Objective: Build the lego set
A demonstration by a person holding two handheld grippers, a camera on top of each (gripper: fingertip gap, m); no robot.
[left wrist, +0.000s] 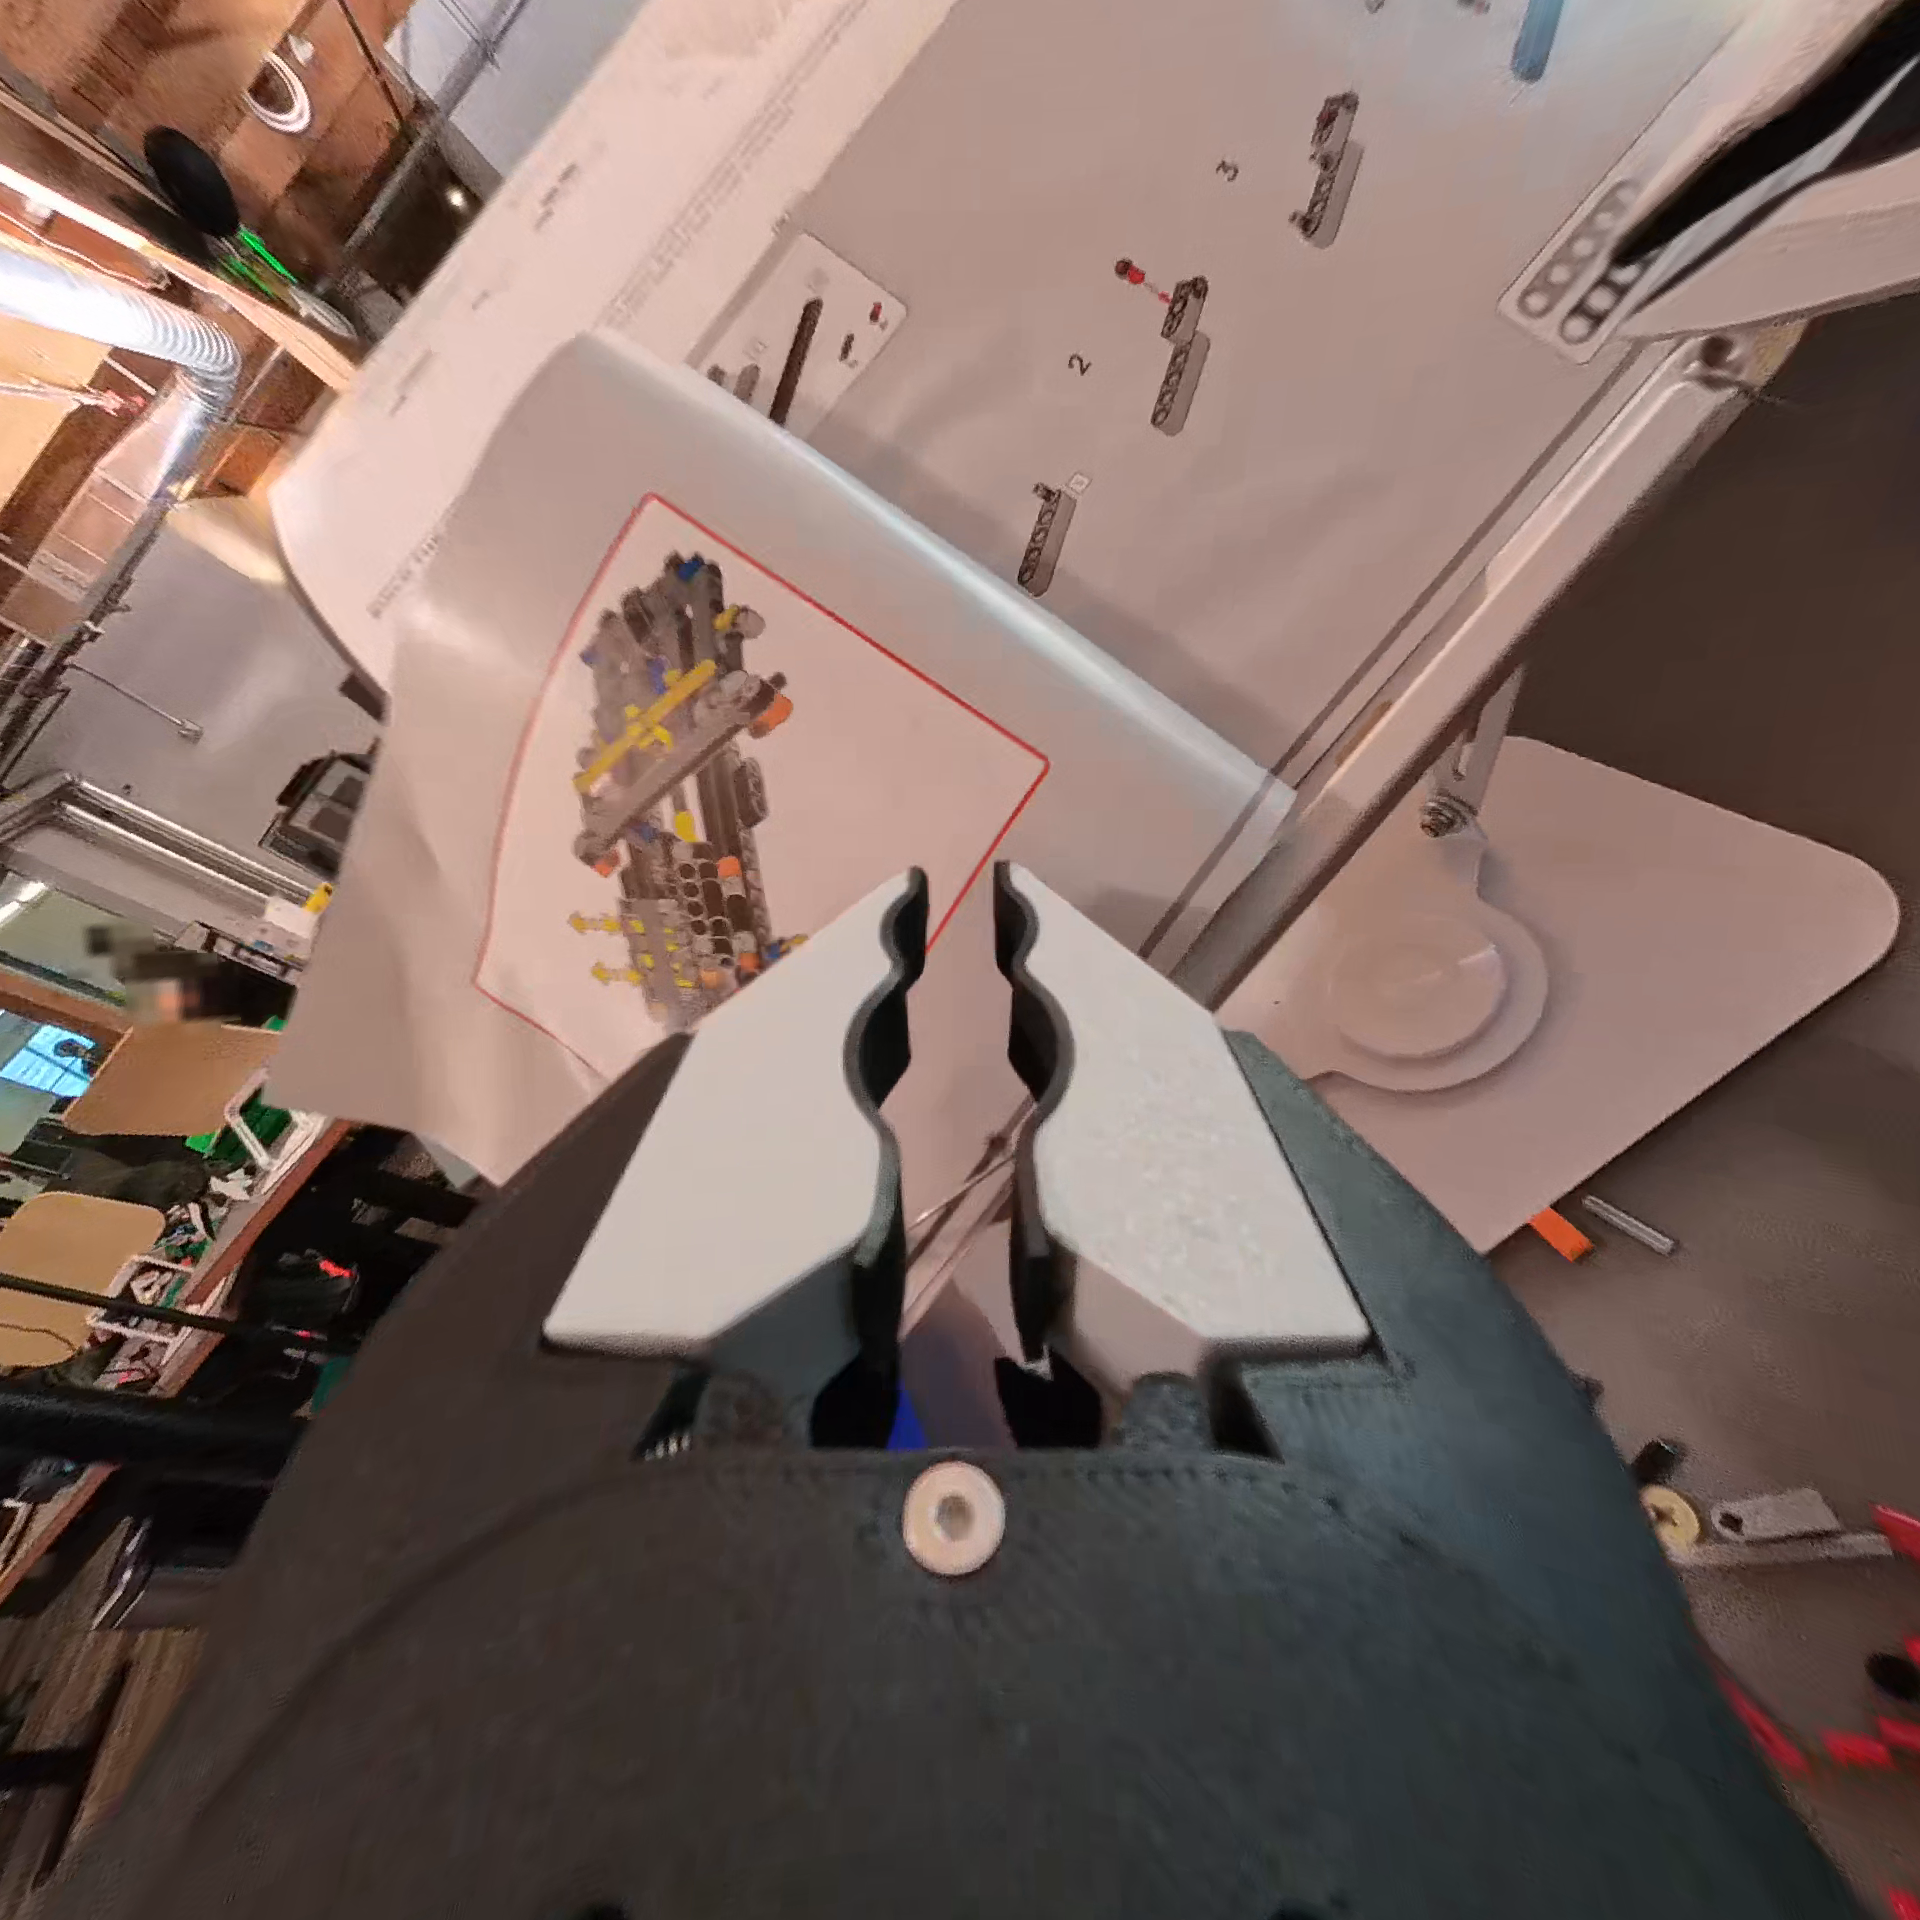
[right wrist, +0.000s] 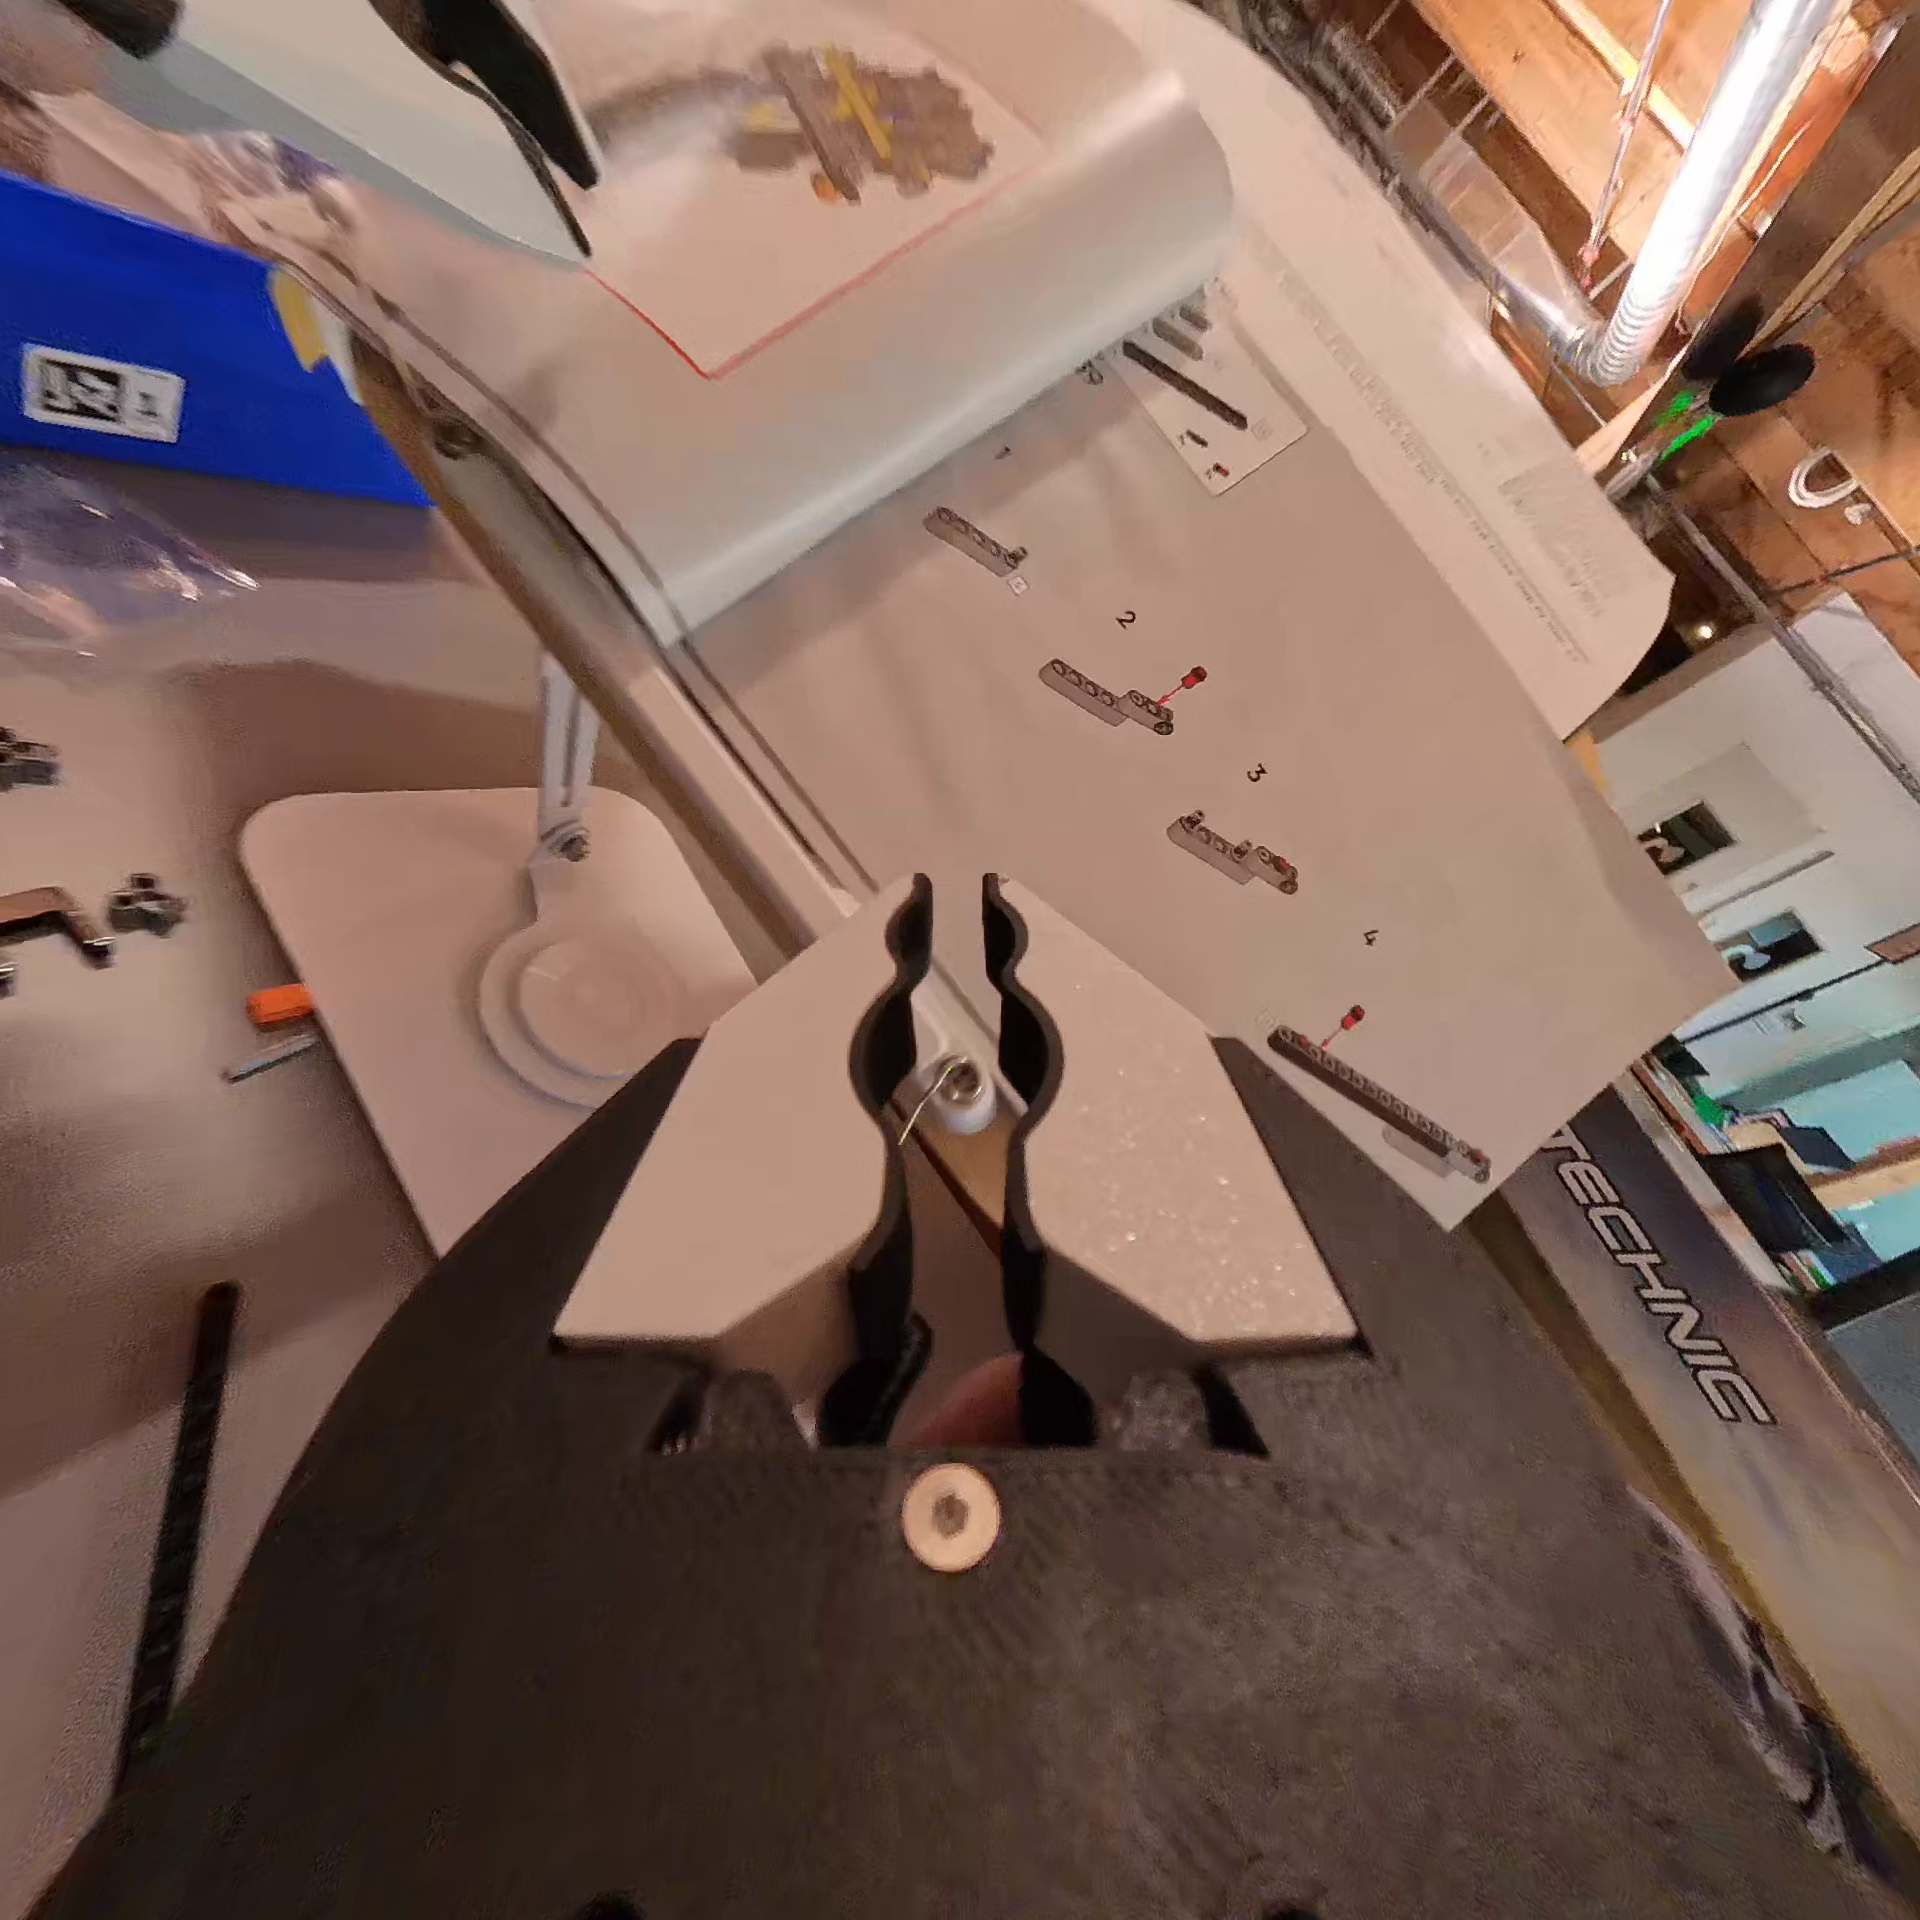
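The open instruction booklet (left wrist: pixel 1039 260) leans on a white stand with a flat base (left wrist: pixel 1662 935). One page, showing the finished model (left wrist: pixel 831 748), curls over toward me. My left gripper (left wrist: pixel 961 883) is right in front of that page's lower edge, jaws a narrow gap apart, nothing seen between them. My right gripper (right wrist: pixel 954 888) is before the booklet's step page (right wrist: pixel 1195 727), near the stand's lower rail, jaws also narrowly apart and empty. It also shows at the top right of the left wrist view (left wrist: pixel 1621 249). The left gripper's finger (right wrist: pixel 488 94) is by the curled page.
Loose pieces lie on the table: a long black beam (right wrist: pixel 182 1507), an orange piece (right wrist: pixel 278 1003), a grey axle (right wrist: pixel 270 1058), dark connectors (right wrist: pixel 145 904) and red pieces (left wrist: pixel 1849 1745). A blue box (right wrist: pixel 156 364) and plastic bag (right wrist: pixel 94 551) are at left; the set's box (right wrist: pixel 1662 1299) at right. Spacing between my two grippers at the tips: around 15 centimeters.
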